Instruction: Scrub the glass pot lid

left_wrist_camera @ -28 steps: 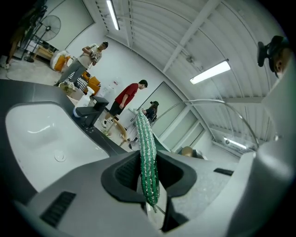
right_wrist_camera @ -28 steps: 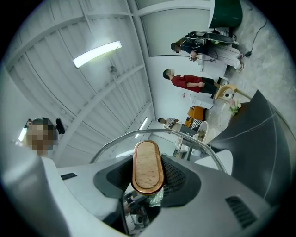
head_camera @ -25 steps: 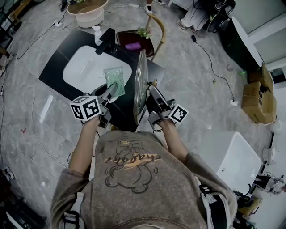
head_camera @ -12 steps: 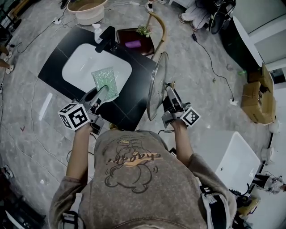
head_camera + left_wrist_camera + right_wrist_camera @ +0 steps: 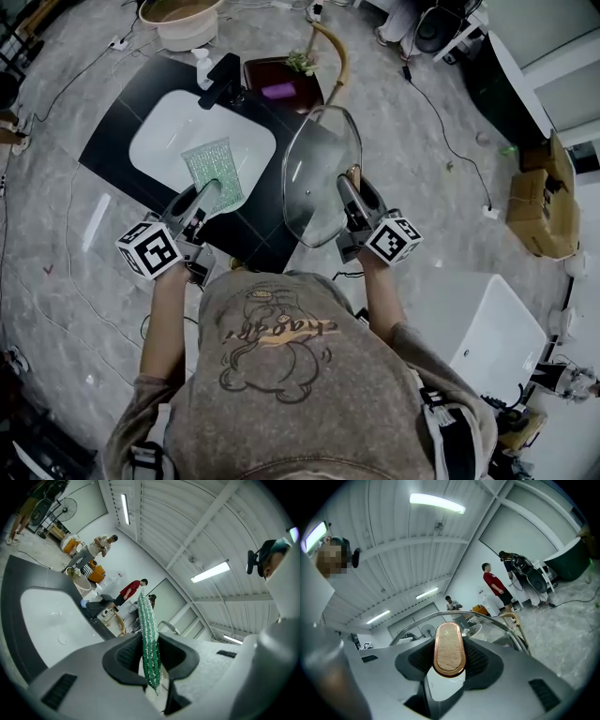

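Overhead scene of a washing-up spot: black counter [image 5: 272, 230] with a white sink [image 5: 173, 136] sunk into it, dark tap [image 5: 223, 82] at the far edge, small white bottle [image 5: 202, 67] beside the tap. Left gripper [image 5: 208, 192] clenched on a green glittery scrub cloth [image 5: 214, 169], the cloth pinched edge-on between both jaws and sticking out ahead over the near right part of the sink. Same grip close up from the left gripper [image 5: 150, 653] view: scrub cloth [image 5: 149, 634] standing thin between the pads, sink [image 5: 47, 620] off to the left. Right gripper [image 5: 354, 187] clamped on the wooden handle [image 5: 354, 172] of the glass lid [image 5: 317, 173], pads pressing the handle [image 5: 449, 648] from both sides. Lid held in the air above the counter's right end, just right of the sink, tilted with its broad face upward, apart from the cloth; metal rim around clear glass [image 5: 490, 629] beyond the right gripper [image 5: 449, 656]. Behind the counter, dark red tray [image 5: 255, 77] holding a purple object [image 5: 278, 93] and a small green plant [image 5: 300, 66]. Farther back, round beige tub [image 5: 187, 36] with brownish contents, too small to identify. On the floor at far right, brown cardboard box [image 5: 539, 206], inside hidden.
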Demonstrator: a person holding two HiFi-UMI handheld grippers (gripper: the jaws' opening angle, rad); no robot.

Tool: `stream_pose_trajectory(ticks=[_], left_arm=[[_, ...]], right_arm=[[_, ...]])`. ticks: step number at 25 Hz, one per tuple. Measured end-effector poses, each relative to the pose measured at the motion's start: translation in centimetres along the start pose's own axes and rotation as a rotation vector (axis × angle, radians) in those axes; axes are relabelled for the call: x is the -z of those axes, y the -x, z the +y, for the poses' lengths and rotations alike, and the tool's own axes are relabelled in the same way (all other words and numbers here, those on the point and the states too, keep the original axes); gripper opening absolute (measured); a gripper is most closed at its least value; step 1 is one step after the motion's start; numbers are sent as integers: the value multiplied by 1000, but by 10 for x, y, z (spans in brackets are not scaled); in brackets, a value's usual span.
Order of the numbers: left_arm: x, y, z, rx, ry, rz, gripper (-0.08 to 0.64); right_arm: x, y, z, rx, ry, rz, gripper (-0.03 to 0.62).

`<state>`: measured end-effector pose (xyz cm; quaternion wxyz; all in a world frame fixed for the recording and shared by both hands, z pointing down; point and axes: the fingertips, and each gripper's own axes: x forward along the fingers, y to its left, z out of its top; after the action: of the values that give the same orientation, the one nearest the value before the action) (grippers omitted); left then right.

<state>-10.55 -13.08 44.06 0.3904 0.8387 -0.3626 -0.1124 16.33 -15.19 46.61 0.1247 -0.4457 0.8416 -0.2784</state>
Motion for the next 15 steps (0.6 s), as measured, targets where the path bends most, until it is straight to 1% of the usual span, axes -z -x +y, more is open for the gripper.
stream_pose_trajectory(ticks=[2, 5, 7, 11, 15], left_arm=[[-1, 2, -1, 0, 1, -4, 83], [-3, 7, -2, -5, -3, -13, 83], [-5, 10, 1, -14, -9, -20, 83], [-8, 16, 7, -33, 0, -37, 83], [-9, 21, 8, -47, 4, -46, 83]], right_arm=[[4, -8, 6, 12, 64, 44, 184], [14, -18, 13, 34, 170, 135, 183], [23, -26, 16, 42, 219, 192, 184], [45, -42, 18, 45, 263, 276, 184], [69, -57, 13, 59, 279, 357, 183]])
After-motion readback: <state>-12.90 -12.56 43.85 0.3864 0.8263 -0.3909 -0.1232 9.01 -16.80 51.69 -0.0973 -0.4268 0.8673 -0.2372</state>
